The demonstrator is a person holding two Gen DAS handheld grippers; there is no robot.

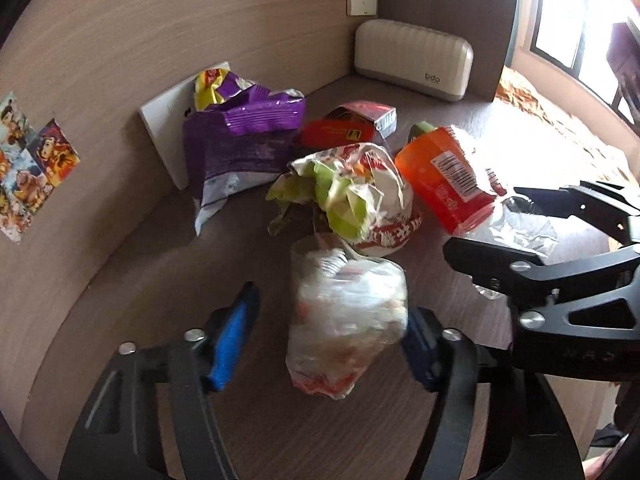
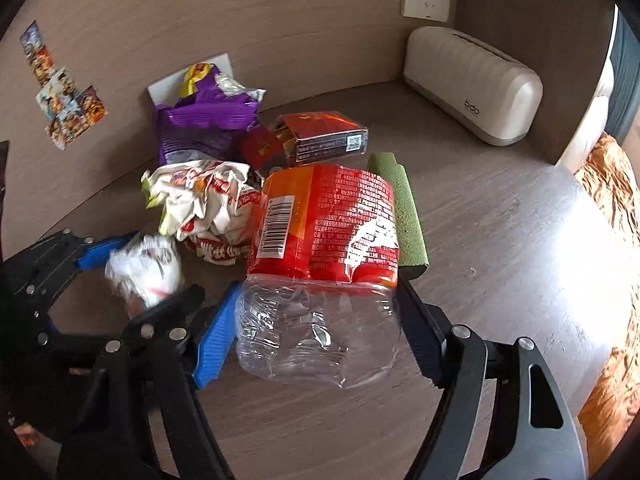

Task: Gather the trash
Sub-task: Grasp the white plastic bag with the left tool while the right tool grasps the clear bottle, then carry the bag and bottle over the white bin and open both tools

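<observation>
A pile of trash lies on the wooden desk (image 1: 140,280). My left gripper (image 1: 332,332) is open around a crumpled clear plastic bag (image 1: 346,316); its left pad stands apart from the bag. That bag also shows blurred in the right wrist view (image 2: 144,270). My right gripper (image 2: 316,328) has its pads against both sides of a crushed clear bottle with a red label (image 2: 320,264); that bottle (image 1: 448,176) also shows in the left wrist view. Behind lie a crumpled white-red-green wrapper (image 1: 352,192), a purple snack bag (image 1: 236,140) and a red carton (image 1: 352,124).
A cream tissue box (image 1: 412,60) stands at the back right by the wall. A green sponge (image 2: 404,212) lies beside the bottle. A white card (image 1: 164,128) leans on the wall behind the purple bag. A bed with an orange cover (image 2: 612,260) is to the right.
</observation>
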